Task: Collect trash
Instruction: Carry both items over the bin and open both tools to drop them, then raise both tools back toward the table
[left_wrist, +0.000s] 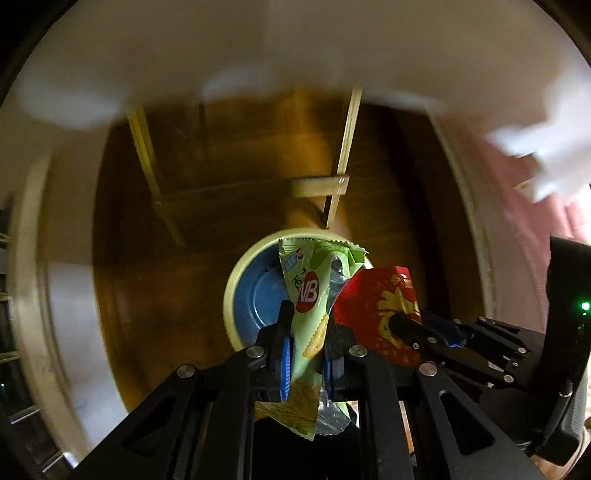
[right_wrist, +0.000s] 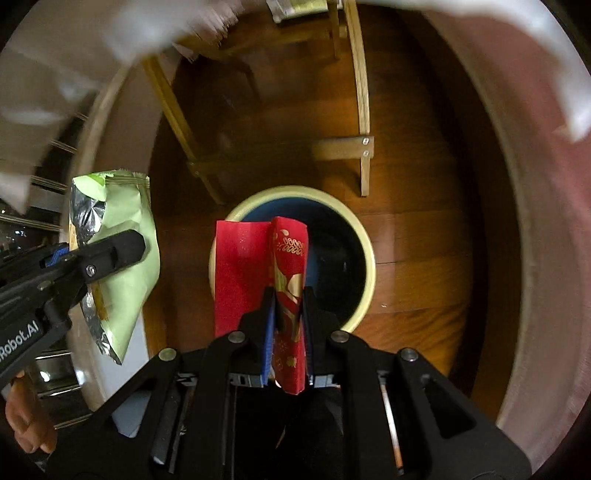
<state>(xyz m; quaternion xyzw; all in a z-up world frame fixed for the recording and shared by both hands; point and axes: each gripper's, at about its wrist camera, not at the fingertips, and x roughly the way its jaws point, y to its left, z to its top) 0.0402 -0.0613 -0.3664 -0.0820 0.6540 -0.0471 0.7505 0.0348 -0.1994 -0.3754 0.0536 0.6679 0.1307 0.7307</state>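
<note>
My left gripper (left_wrist: 306, 325) is shut on a green snack wrapper (left_wrist: 314, 284) and holds it above a round bin (left_wrist: 236, 295) with a cream rim and blue inside, on the wooden floor. My right gripper (right_wrist: 289, 306) is shut on a red and gold paper packet (right_wrist: 288, 266) and holds it over the same bin (right_wrist: 364, 258). In the left wrist view the red packet (left_wrist: 376, 306) and the right gripper (left_wrist: 406, 325) sit just right of the green wrapper. In the right wrist view the green wrapper (right_wrist: 125, 254) and the left gripper (right_wrist: 114, 254) are at the left.
A light wooden chair frame (right_wrist: 360, 110) stands on the wooden floor (right_wrist: 424, 240) behind the bin. A white table edge (left_wrist: 258, 55) curves overhead. A pale wall or furniture panel (right_wrist: 546, 221) lies to the right. A metal rack (right_wrist: 48, 177) is at the left.
</note>
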